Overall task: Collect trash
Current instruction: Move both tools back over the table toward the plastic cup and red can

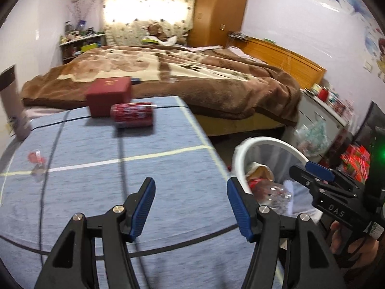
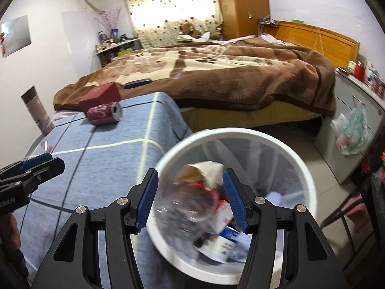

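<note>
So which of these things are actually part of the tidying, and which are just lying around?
Part of the job:
- red can lying on the table
- white bin, already holding a clear bottle
- small wrapper
- both claws, open and empty

Just lying about:
- red box
- tall flask
- bed

A red box (image 1: 109, 95) sits at the far end of the tabletop (image 1: 149, 200), which wears a blue cloth crossed with pale and dark lines. A tall tumbler (image 2: 37, 109) stands upright near its left edge. Behind lies a bed (image 2: 216, 77) under a brown patterned blanket, with a dark flat object (image 2: 137, 83) near the blanket's edge. A wooden wardrobe (image 1: 221, 9) stands beside a lit curtain (image 1: 149, 7), and a cluttered shelf (image 1: 79, 42) runs along the left wall.
</note>
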The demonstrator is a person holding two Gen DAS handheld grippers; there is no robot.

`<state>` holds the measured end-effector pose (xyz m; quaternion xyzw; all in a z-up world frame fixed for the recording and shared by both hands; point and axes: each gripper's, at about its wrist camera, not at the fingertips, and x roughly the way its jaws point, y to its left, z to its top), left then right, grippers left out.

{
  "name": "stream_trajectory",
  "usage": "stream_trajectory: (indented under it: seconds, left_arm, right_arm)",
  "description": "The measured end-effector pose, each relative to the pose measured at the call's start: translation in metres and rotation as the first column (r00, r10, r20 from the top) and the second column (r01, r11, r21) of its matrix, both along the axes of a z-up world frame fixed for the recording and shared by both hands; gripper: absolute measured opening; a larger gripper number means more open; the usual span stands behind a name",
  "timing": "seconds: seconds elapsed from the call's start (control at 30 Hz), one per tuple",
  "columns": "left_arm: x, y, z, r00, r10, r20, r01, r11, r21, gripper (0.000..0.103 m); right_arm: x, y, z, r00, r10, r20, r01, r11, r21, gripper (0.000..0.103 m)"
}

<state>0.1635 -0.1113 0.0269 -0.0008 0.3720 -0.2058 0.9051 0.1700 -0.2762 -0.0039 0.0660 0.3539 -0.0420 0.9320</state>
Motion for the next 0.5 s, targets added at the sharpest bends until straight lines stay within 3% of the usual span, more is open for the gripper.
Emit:
stream_trajectory:
  seconds: [0.27, 0.5]
  left_arm:
    - [0.015, 0.066, -0.003, 0.992, 0.129, -0.007, -0.129, 0.992, 0.0, 0.064]
    - [0.033, 0.125, -0.01, 0.967, 0.254, -0.025, -0.254, 0.967, -0.01, 0.065]
  right_arm:
    - [0.027, 0.037, 0.002, 0.993, 0.115, 0.004, -0.115, 0.993, -0.005, 0.058]
    - [0.059, 0.069, 0.004, 0.973, 0.231, -0.003, -0.231, 0.972, -0.037, 0.058]
